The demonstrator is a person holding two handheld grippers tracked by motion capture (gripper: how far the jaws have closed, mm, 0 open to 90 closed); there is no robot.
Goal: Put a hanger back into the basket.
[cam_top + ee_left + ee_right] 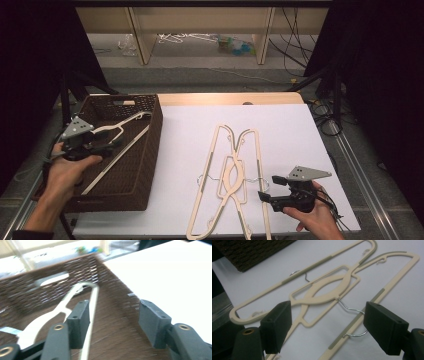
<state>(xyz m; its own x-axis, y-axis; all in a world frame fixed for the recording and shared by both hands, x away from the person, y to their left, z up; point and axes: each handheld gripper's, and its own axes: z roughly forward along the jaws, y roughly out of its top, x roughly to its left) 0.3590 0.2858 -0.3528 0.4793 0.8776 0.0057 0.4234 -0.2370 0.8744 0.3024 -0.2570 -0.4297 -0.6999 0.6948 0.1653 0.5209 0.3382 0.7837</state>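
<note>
**Hangers between basket and desk**

The left hand-held gripper [111,146] hovers inside the wicker basket [150,150], jaws apart, beside a cream hanger [120,131] lying there unheld. Right of the basket, the right hand-held gripper [267,188] stands open over two crossed hangers [232,165] on the white desk [300,130]; its own view shows their wire hooks [352,311]. The room beyond is dark.

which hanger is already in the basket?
The cream hanger lying slanted inside the brown wicker basket, under the left gripper. The other two hangers lie overlapped on the white table.
</note>
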